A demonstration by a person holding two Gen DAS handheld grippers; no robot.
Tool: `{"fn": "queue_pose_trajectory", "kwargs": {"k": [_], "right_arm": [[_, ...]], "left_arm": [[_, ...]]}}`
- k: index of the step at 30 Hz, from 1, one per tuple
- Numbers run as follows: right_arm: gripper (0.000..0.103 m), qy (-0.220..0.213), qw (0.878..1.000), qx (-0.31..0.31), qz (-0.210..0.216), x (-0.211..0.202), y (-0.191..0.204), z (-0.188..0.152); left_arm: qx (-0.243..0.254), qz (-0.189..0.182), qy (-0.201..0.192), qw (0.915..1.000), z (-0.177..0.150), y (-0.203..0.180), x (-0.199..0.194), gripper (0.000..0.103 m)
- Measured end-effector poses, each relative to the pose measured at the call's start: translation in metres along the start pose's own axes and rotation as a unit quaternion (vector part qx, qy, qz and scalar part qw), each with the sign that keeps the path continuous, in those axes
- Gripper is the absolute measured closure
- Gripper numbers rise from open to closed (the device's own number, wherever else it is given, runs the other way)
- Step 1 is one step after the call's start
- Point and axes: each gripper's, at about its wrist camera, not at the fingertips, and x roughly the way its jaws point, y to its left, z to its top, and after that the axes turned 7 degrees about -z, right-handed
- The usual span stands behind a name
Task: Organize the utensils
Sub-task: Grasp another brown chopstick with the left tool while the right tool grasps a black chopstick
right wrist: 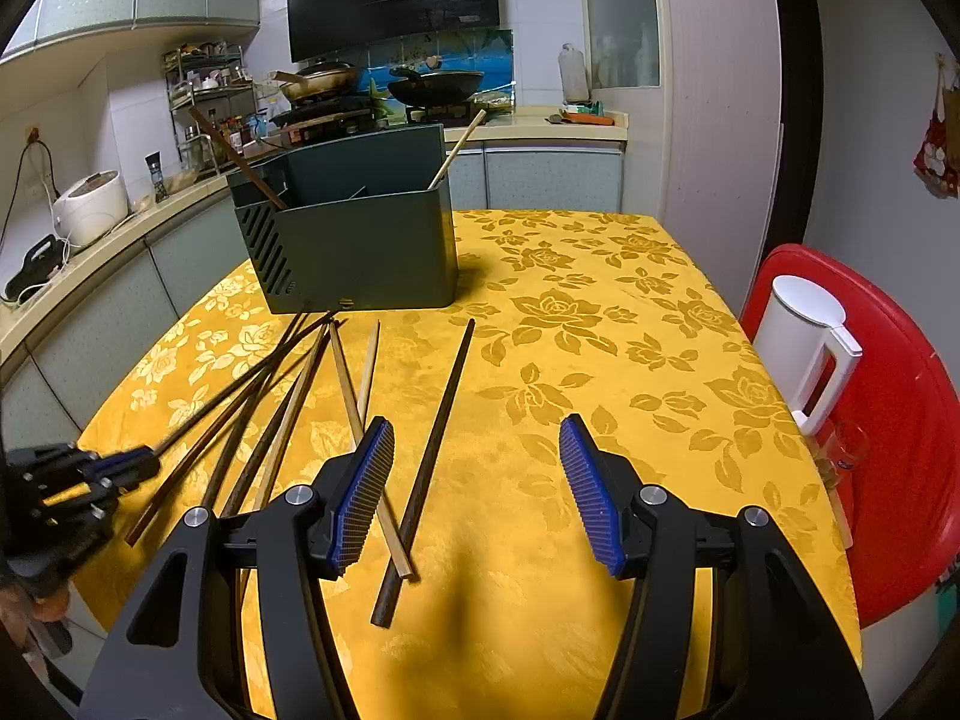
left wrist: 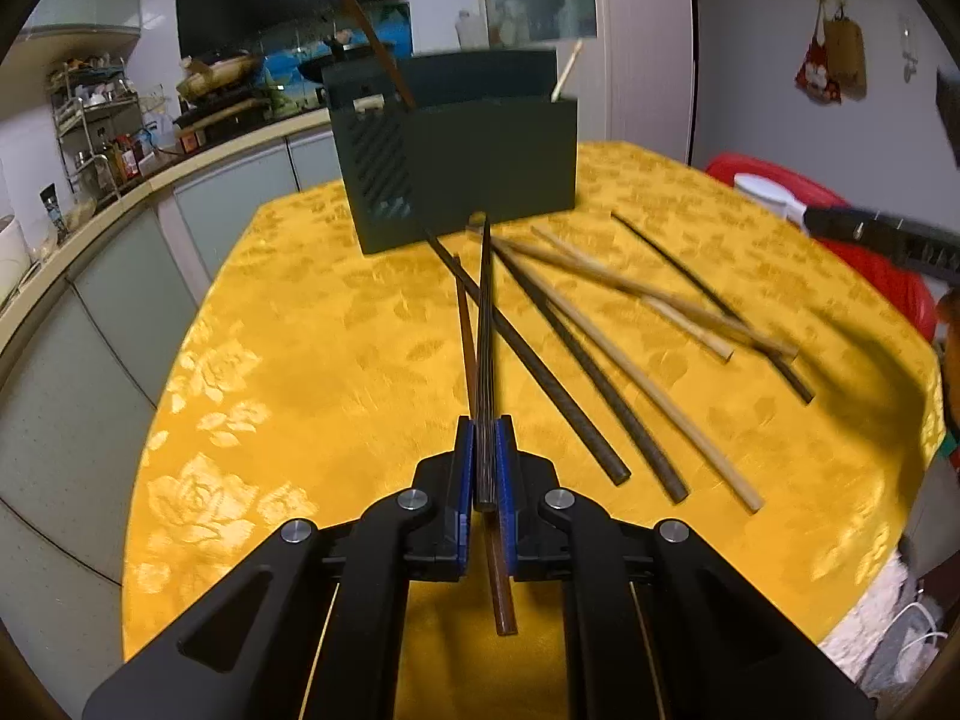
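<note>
My left gripper [left wrist: 485, 438] is shut on a dark chopstick [left wrist: 486, 330] that points at the dark green utensil holder [left wrist: 480, 162]. A reddish-brown chopstick [left wrist: 501, 588] lies on the cloth under the jaws. Several dark and light chopsticks [left wrist: 600, 372] lie fanned out to the right. In the right wrist view my right gripper [right wrist: 477, 498] hangs open above the yellow tablecloth [right wrist: 600, 360], with a dark chopstick [right wrist: 429, 456] and a light one [right wrist: 347, 372] just left of its middle. The left gripper [right wrist: 144, 459] shows at the left with its chopstick [right wrist: 240, 387]. The holder [right wrist: 372, 246] has a brown stick [right wrist: 240, 159] and a light one [right wrist: 456, 150] leaning in it.
A red chair [right wrist: 900, 420] at the table's right edge carries a white kettle [right wrist: 804, 348] and a small glass [right wrist: 846, 444]. The kitchen counter [right wrist: 90, 252] curves close along the table's left side. Pans sit on the stove behind the holder.
</note>
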Motion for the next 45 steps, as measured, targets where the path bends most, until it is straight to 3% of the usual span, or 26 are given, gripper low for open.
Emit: {"fn": "queue_pose_trajectory", "kwargs": {"k": [10,18,27,38,45], "right_arm": [[0.047,0.034,0.999,-0.017,0.004,0.004,0.007,-0.032],[0.048,0.057,0.996,-0.060,0.018,0.009,0.037,-0.065],[0.082,0.057,0.996,-0.066,0.013,0.014,0.038,-0.070],[0.091,0.065,0.997,-0.029,-0.021,0.022,0.005,-0.063],[0.091,0.055,0.998,-0.033,-0.002,0.023,0.006,-0.064]], "left_arm": [[-0.021,0.001,-0.051,0.9985,0.014,0.005,-0.036,0.096],[-0.030,-0.002,-0.055,0.9980,0.012,0.008,-0.038,0.096],[-0.036,-0.003,-0.051,0.9981,0.009,0.011,-0.038,0.096],[-0.041,-0.001,-0.054,0.9977,0.008,0.015,-0.037,0.096],[-0.041,-0.001,-0.054,0.9977,0.007,0.015,-0.037,0.096]]}}
